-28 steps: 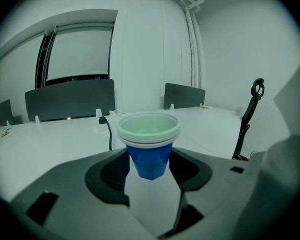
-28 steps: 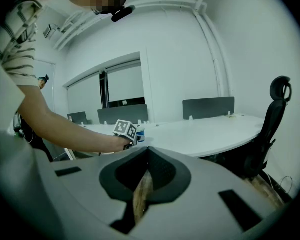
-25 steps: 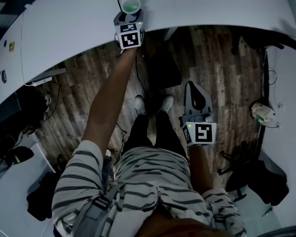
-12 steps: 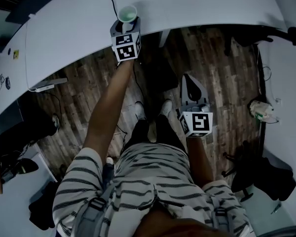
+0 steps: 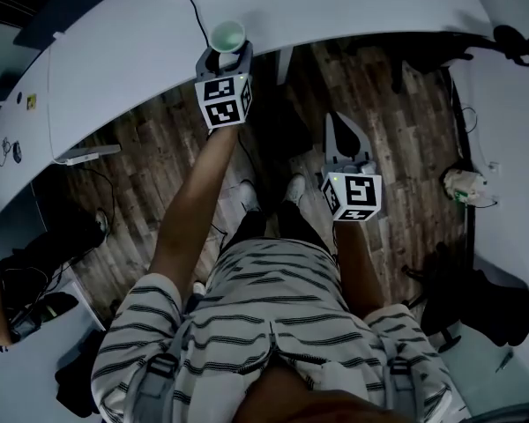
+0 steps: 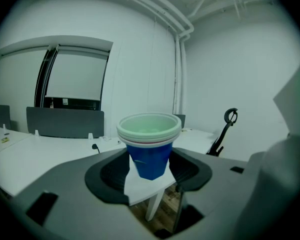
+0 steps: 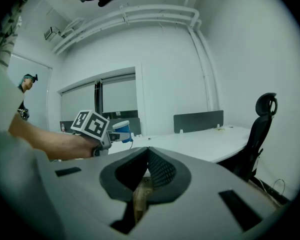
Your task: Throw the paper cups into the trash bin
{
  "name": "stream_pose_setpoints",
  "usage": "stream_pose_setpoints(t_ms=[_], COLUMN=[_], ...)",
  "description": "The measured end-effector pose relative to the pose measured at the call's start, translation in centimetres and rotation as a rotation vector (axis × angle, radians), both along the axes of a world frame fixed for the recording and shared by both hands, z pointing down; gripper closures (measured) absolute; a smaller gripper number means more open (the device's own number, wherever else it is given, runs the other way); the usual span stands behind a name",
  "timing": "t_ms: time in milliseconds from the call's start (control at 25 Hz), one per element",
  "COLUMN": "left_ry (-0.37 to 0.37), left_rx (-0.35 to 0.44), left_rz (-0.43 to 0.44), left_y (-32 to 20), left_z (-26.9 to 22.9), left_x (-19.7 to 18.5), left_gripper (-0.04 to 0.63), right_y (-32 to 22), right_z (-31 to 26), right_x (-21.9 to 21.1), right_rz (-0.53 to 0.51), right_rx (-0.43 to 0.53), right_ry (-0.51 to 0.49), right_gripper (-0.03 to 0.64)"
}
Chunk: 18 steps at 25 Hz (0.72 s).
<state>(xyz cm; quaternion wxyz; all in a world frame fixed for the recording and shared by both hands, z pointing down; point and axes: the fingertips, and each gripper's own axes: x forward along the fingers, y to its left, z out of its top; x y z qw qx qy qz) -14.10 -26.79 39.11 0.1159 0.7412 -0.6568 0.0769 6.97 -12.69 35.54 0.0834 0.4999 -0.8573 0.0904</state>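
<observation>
Long curved white counter (image 5: 379,7) runs across the far side, with dark wood-plank floor (image 5: 397,122) below it. A person in a striped shirt (image 5: 264,324) stands at its edge, both arms out. Right claw (image 7: 149,153) is low over the floor, well apart from the counter, with its jaws pressed together and nothing between them. Left claw (image 5: 227,57) reaches over the counter edge, its jaws spread wide and clamped on the nested blue paper cups with white rims (image 6: 150,151). The cups sit upright, mouth up.
</observation>
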Motion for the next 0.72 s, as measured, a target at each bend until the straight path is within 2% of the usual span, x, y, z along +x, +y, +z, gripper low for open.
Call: stream_pose_setpoints(t_ms=[360, 720], left_ry=[0.056, 0.047], left_rx=[0.006, -0.010], left_rz=[0.039, 0.149], left_y=[4.6, 8.7], left_z=[-2.3, -2.2], left_x=[3.5, 7.8], left_gripper=[0.331, 0.331], right_y=[1.4, 2.6], right_z=[-0.8, -1.5], right_x=[1.1, 1.7], right_rz=[0.021, 0.040], right_rx=[-0.005, 0.009], right_ry=[-0.002, -0.017], right_gripper=[0.607, 0.607])
